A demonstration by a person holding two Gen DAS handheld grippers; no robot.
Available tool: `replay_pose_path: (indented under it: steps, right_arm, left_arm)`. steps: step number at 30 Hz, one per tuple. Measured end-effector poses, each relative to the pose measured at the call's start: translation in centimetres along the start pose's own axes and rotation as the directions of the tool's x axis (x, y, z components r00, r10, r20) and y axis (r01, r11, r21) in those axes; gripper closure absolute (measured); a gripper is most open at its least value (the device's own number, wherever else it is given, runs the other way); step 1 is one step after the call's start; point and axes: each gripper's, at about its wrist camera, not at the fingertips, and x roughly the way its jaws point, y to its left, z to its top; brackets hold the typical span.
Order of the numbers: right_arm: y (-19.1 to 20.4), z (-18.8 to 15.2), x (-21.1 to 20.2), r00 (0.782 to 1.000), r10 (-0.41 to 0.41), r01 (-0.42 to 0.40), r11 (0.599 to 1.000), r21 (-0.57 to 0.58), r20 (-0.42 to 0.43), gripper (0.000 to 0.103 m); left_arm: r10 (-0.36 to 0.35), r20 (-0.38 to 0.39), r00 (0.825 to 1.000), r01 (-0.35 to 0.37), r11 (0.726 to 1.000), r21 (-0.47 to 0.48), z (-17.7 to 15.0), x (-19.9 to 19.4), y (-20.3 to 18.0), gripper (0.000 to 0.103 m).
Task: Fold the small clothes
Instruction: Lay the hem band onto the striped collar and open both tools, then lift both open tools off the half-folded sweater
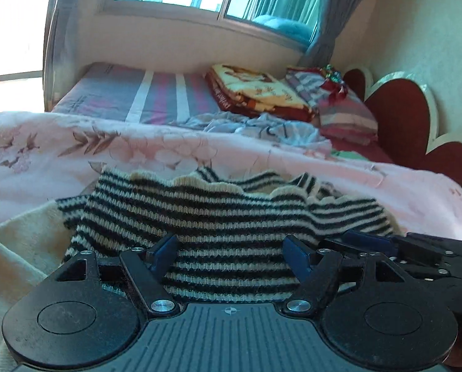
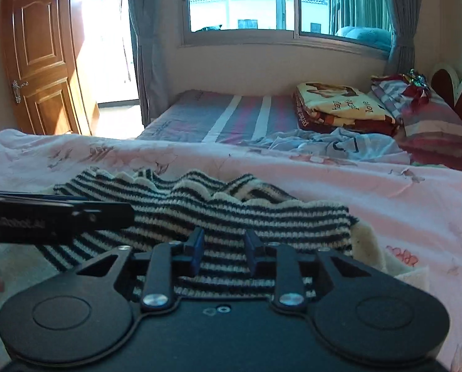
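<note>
A black-and-cream striped knit garment (image 1: 224, 217) with a scalloped cream edge lies rumpled on the bed, partly over a cream fleece cloth (image 1: 23, 241). My left gripper (image 1: 231, 254) hovers low over its near edge, jaws wide apart, with only the knit's surface showing between the blue pads. To its right, my right gripper (image 1: 370, 241) lies close alongside. In the right wrist view the right gripper (image 2: 224, 248) stands over the striped garment (image 2: 231, 214) with a narrow gap between its pads and no fabric pinched. The left gripper (image 2: 107, 212) reaches in from the left.
A pink floral quilt (image 1: 138, 148) covers the near bed. Behind it are a striped mattress (image 2: 240, 114), folded blankets (image 2: 339, 105), crumpled pale-blue cloth (image 2: 333, 145) and a red headboard (image 1: 404, 108). A wooden door (image 2: 42, 62) stands at far left, with a window (image 2: 259, 0) at the back.
</note>
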Motion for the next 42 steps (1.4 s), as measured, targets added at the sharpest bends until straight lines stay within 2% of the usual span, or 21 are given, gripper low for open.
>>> replay_pose_path:
  steps: [3, 4, 5, 6, 7, 8, 10, 13, 16, 18, 20, 23, 27, 30, 32, 33, 35, 39, 42]
  right_arm:
    - [-0.2, -0.2, 0.1, 1.0, -0.005, 0.005, 1.0, 0.0, -0.005, 0.069]
    - [-0.4, -0.1, 0.1, 0.999, -0.034, 0.034, 0.999, -0.011, -0.003, 0.069]
    - [-0.7, -0.1, 0.2, 0.995, -0.098, 0.098, 0.995, -0.024, -0.002, 0.069]
    - [-1.7, -0.1, 0.2, 0.98, -0.198, 0.198, 0.98, -0.006, -0.01, 0.069]
    - [-3.5, -0.2, 0.2, 0.974, -0.227, 0.228, 0.972, 0.051, -0.024, 0.07]
    - [-5.0, -0.3, 0.0, 0.971, -0.238, 0.24, 0.966, 0.092, -0.032, 0.07]
    - [-6.0, -0.7, -0.3, 0.978, -0.203, 0.205, 0.976, 0.068, -0.035, 0.07]
    - [-5.1, -0.7, -0.8, 0.979, -0.204, 0.204, 0.979, 0.018, -0.028, 0.069]
    - [-4.2, -0.9, -4.0, 0.986, -0.163, 0.162, 0.987, 0.026, 0.047, 0.067]
    - [-2.8, -1.6, -6.0, 0.991, -0.106, 0.108, 0.994, -0.027, 0.087, 0.066]
    - [-1.1, -2.4, -7.1, 0.997, -0.009, 0.015, 0.997, -0.071, 0.083, 0.069]
    - [1.7, -3.2, -7.0, 0.997, 0.068, -0.062, 0.992, -0.112, 0.047, 0.068]
    - [2.9, -4.1, -6.6, 0.998, 0.053, -0.05, 0.99, -0.131, 0.019, 0.066]
    - [0.9, -4.8, -7.1, 0.998, -0.06, 0.063, 0.992, -0.112, 0.03, 0.067]
    - [-2.4, -5.6, -7.7, 0.987, -0.158, 0.159, 0.987, -0.028, 0.015, 0.068]
    - [-3.9, -6.0, -8.0, 0.986, -0.169, 0.169, 0.986, 0.009, 0.003, 0.068]
    - [-5.2, -6.3, -8.6, 0.993, -0.117, 0.117, 0.992, 0.047, -0.007, 0.068]
    - [-3.9, -5.6, -9.4, 0.993, -0.115, 0.114, 0.992, 0.058, 0.012, 0.068]
    - [-1.7, -5.2, -10.6, 0.997, -0.05, 0.047, 0.998, 0.041, 0.06, 0.067]
  left_arm:
    - [0.022, -0.011, 1.0, -0.021, 0.997, 0.078, 0.0, 0.3, -1.0, 0.023]
    - [0.045, -0.002, 0.999, -0.044, 0.994, 0.101, 0.0, 0.2, -0.8, 0.023]
    - [0.092, 0.006, 0.996, -0.092, 0.989, 0.117, 0.0, 0.1, -0.5, 0.023]
    - [0.155, 0.018, 0.988, -0.156, 0.979, 0.129, 0.1, -0.3, 0.4, 0.023]
    - [0.185, 0.027, 0.982, -0.187, 0.975, 0.121, 0.2, -0.6, 1.8, 0.023]
    - [0.187, 0.03, 0.982, -0.189, 0.977, 0.094, 0.1, -1.0, 3.2, 0.025]
    - [0.132, 0.031, 0.991, -0.133, 0.989, 0.067, 0.3, -1.4, 4.6, 0.026]
    - [0.145, 0.043, 0.989, -0.149, 0.982, 0.116, 0.2, -1.6, 3.6, 0.026]
    - [0.136, 0.109, 0.985, -0.146, 0.986, 0.086, -0.2, -4.6, 3.7, 0.026]
    - [0.111, 0.155, 0.982, -0.125, 0.989, 0.082, -1.3, -7.2, 3.0, 0.026]
    - [0.086, 0.17, 0.982, -0.104, 0.989, 0.102, -2.6, -8.6, 1.8, 0.026]
    - [0.041, 0.128, 0.991, -0.057, 0.99, 0.127, -4.3, -8.8, -0.2, 0.026]
    - [0.055, 0.081, 0.995, -0.067, 0.986, 0.153, -6.1, -8.3, -0.6, 0.026]
    - [0.084, 0.088, 0.993, -0.094, 0.987, 0.128, -6.7, -9.8, 1.6, 0.026]
    - [0.132, 0.095, 0.987, -0.144, 0.981, 0.128, -7.3, -11.2, 3.4, 0.026]
    - [0.153, 0.092, 0.984, -0.163, 0.98, 0.111, -7.6, -11.5, 4.6, 0.026]
    - [0.101, 0.096, 0.99, -0.107, 0.992, 0.061, -7.7, -12.0, 6.3, 0.026]
    - [0.14, 0.077, 0.987, -0.146, 0.987, 0.074, -6.9, -12.0, 5.2, 0.026]
    - [0.111, 0.098, 0.989, -0.12, 0.989, 0.086, -6.6, -12.9, 2.9, 0.026]
